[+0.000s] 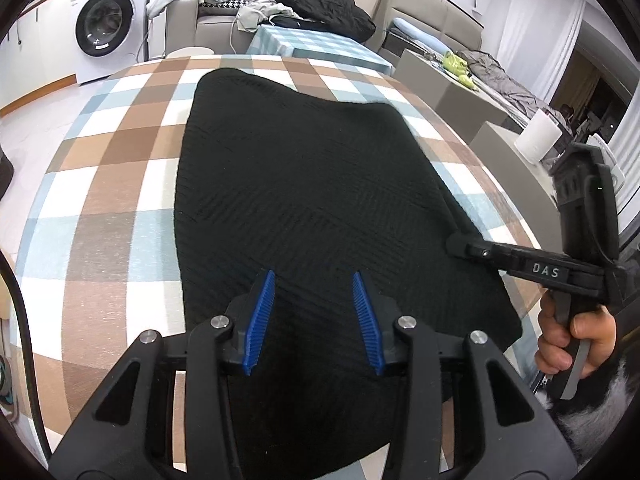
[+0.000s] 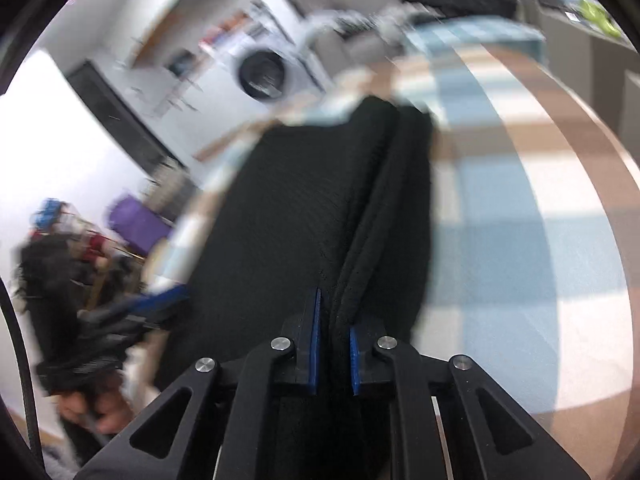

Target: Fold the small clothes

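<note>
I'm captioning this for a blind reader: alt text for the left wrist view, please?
A black knit garment lies flat on a checked tablecloth. The left tool hovers open above its near edge; the right tool pinches its right edge.

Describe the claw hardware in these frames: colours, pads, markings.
Both the left claw and right claw are black linkage frames with silver pivot pins and ribbed blue finger pads. The right one's body carries white "DAS" lettering and a black cable.

Home living area, apparently: washing machine [image 1: 105,24]; sofa [image 1: 208,8] heaped with clothes; checked tablecloth [image 1: 120,168]; paper roll [image 1: 538,136].
</note>
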`<state>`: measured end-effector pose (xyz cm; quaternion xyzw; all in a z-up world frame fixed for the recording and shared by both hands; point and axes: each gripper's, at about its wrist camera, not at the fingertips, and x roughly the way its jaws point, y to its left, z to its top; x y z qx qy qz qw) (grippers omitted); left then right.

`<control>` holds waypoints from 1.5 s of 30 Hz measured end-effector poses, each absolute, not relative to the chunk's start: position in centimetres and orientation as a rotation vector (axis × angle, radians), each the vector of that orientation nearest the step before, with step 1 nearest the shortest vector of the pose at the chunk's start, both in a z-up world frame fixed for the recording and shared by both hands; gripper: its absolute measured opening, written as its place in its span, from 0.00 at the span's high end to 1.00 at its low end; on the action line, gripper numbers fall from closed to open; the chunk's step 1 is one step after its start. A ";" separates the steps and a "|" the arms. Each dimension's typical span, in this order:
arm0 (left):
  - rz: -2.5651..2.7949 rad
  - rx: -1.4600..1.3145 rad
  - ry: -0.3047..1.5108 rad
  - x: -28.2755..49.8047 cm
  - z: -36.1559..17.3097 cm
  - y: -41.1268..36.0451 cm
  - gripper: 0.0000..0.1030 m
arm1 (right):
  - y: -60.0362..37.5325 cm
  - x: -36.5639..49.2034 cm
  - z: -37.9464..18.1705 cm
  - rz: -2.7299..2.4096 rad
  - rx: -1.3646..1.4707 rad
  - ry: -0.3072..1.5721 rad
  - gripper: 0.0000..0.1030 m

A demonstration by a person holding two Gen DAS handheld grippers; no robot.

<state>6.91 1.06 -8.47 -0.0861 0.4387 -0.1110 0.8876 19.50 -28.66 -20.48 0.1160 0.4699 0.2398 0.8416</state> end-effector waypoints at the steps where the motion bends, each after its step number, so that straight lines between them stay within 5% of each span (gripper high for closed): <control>1: -0.231 -0.176 0.918 7.1 -8.7 1.1 0.64 | -29.0 19.9 -21.2 0.504 0.262 1.029 0.84; 6: -0.229 -0.182 0.942 7.6 -9.6 1.5 0.64 | -30.0 20.6 -18.1 0.464 0.220 0.901 0.70; 25: -0.218 -0.234 0.933 8.3 -9.8 4.1 0.64 | -26.7 32.7 -20.0 0.415 0.253 0.947 0.70; 30: -0.220 -0.238 0.930 8.4 -9.7 4.0 0.64 | -25.6 33.1 -19.8 0.421 0.196 0.912 0.90; 33: -0.217 -0.244 0.920 8.3 -9.4 4.2 0.64 | -24.9 32.3 -17.4 0.475 0.164 0.823 0.91; 40: -0.224 -0.266 0.902 7.8 -9.0 4.3 0.63 | -26.0 33.8 -17.7 0.361 0.150 0.848 0.92; 45: -0.210 -0.268 0.910 7.4 -9.1 4.5 0.63 | -27.4 32.9 -19.0 0.396 0.208 0.934 0.80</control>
